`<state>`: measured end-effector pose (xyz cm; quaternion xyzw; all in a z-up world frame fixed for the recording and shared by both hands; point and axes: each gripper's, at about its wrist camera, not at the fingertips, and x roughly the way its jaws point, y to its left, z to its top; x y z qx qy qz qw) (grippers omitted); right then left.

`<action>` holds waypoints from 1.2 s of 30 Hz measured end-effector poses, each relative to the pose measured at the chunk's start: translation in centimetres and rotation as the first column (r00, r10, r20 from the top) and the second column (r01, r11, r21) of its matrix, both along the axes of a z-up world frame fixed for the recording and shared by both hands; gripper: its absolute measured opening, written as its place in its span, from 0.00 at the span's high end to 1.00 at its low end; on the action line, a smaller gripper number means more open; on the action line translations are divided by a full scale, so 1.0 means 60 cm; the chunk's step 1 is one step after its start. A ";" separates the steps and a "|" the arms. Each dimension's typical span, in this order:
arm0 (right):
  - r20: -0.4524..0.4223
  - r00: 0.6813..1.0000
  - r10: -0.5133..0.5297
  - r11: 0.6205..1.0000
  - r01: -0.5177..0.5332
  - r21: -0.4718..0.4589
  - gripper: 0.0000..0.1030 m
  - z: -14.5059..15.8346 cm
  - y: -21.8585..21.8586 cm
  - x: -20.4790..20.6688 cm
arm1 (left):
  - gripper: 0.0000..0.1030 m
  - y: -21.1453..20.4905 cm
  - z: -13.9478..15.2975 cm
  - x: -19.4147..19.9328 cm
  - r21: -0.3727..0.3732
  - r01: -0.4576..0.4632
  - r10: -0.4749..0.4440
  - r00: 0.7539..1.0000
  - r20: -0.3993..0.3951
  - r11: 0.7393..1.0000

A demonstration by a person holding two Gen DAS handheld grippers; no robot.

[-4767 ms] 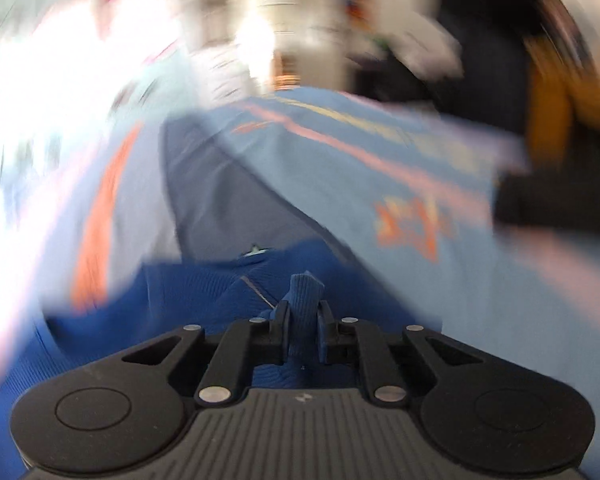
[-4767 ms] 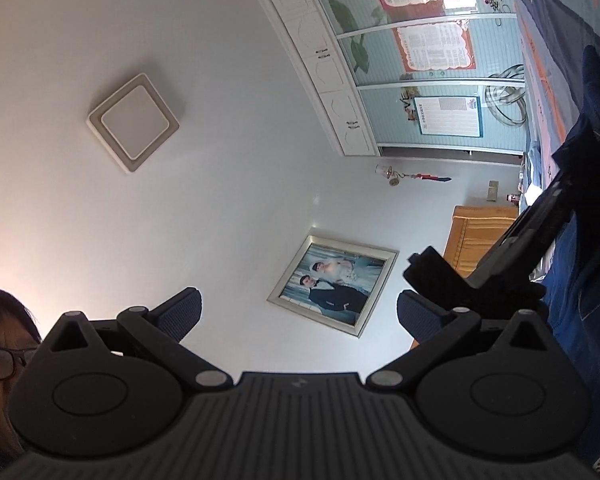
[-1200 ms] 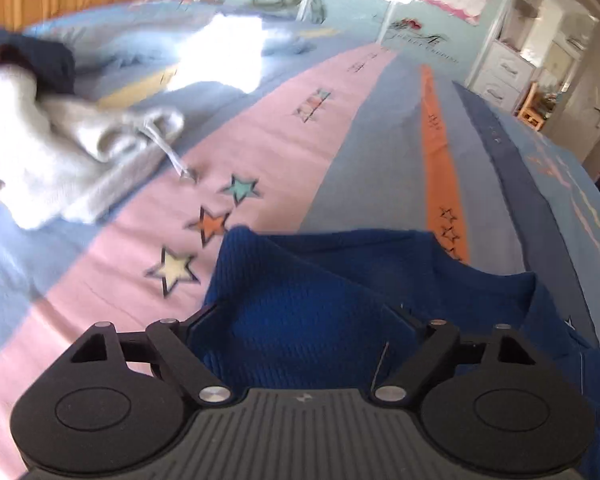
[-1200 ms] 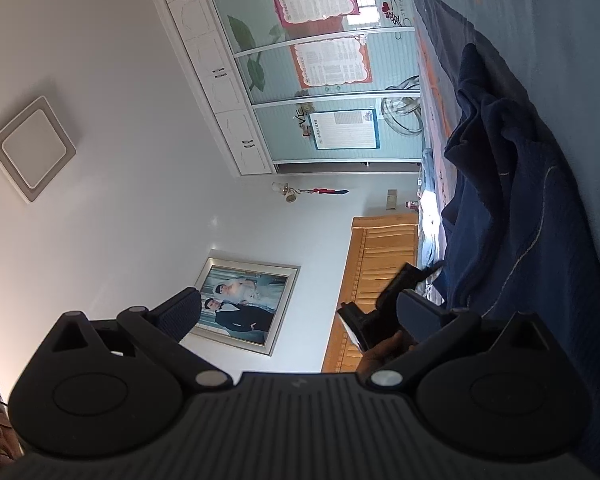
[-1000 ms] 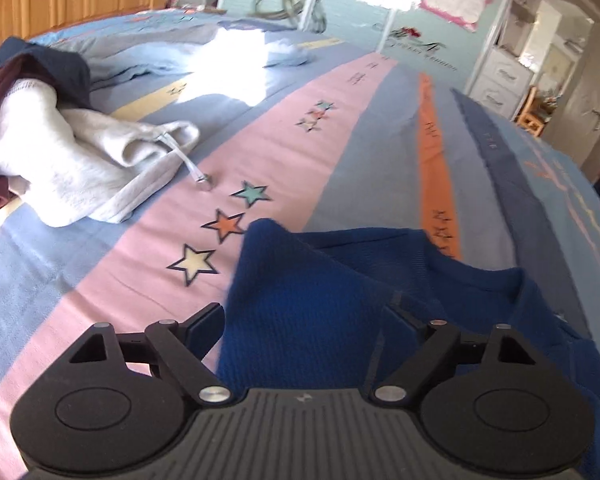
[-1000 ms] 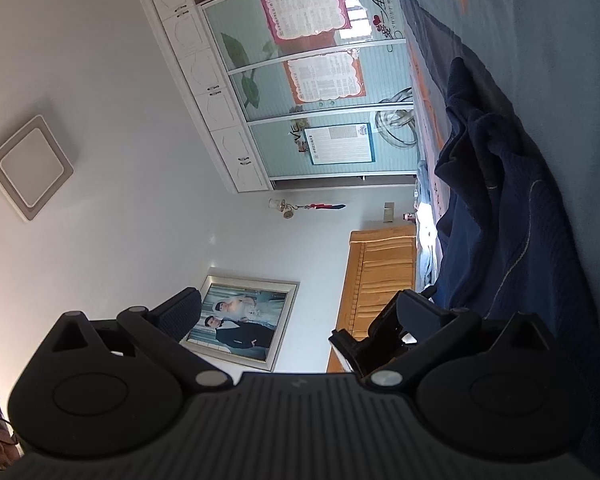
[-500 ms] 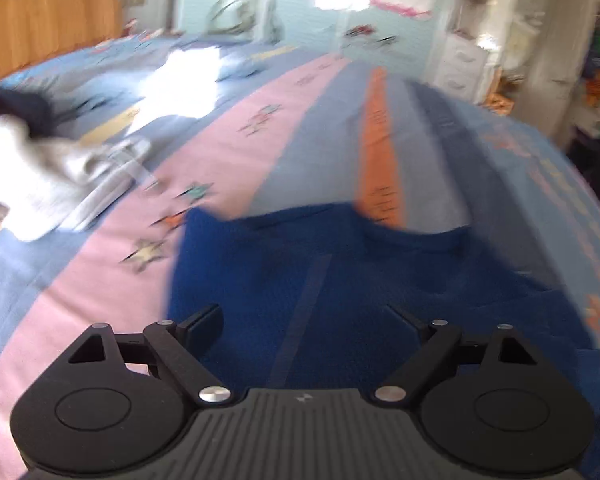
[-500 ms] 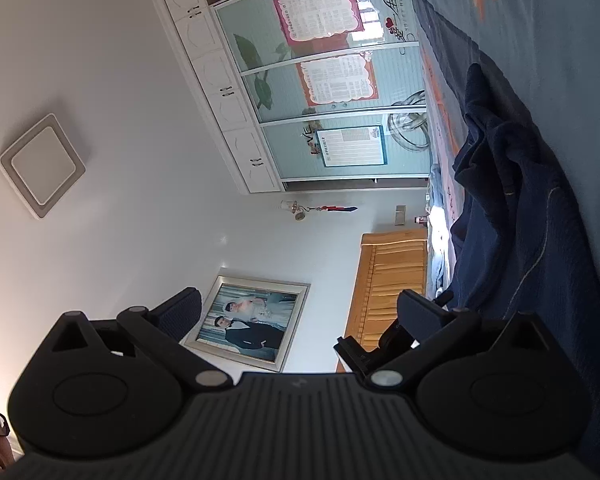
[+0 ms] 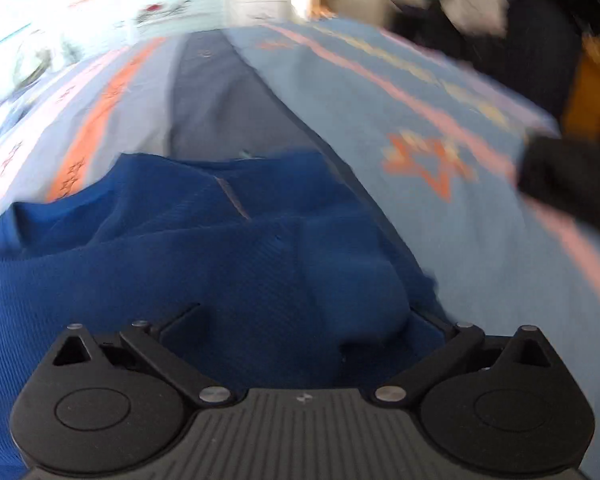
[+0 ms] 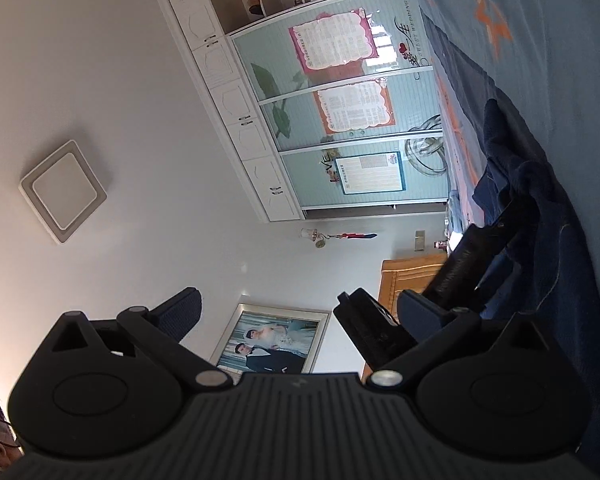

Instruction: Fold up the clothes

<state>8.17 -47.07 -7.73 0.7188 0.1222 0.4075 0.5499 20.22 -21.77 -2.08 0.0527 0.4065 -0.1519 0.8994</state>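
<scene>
Left hand-held gripper (image 9: 304,312) jaws opening, spread wide, nothing pinched; the blue knit sweater (image 9: 204,264) lies rumpled right under and ahead of it on the bed (image 9: 440,216). Right hand-held gripper (image 10: 300,312) spread, empty, tilted toward the ceiling, sweater (image 10: 548,248) at its right side. Versus a second ago, the left view has swung from the pink star stripe and grey garment to the orange star (image 9: 428,164).

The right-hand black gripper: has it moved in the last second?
No. The right gripper keeps the same framing: the framed wall photo and square ceiling light sit where they did.
</scene>
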 end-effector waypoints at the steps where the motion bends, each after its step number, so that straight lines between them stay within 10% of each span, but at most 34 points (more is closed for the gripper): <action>1: 0.004 1.000 0.000 1.000 0.000 -0.002 0.00 0.002 -0.001 0.000 | 0.02 0.004 0.004 -0.002 -0.033 -0.009 0.009 1.000 -0.003 0.999; 8: 0.028 1.000 0.000 1.000 -0.001 0.013 0.00 0.007 -0.006 0.000 | 0.01 0.057 0.041 -0.019 -0.368 -0.135 0.158 0.987 0.033 0.920; 16: 0.037 0.999 0.011 1.000 -0.011 -0.014 0.00 0.012 -0.002 -0.001 | 0.01 0.036 0.011 0.009 -0.338 -0.121 0.113 0.993 -0.045 0.933; 36: 0.114 0.992 0.059 0.986 -0.040 -0.165 0.00 0.054 0.016 -0.012 | 0.01 0.141 0.042 -0.127 -0.535 -0.270 0.229 0.963 -0.144 0.801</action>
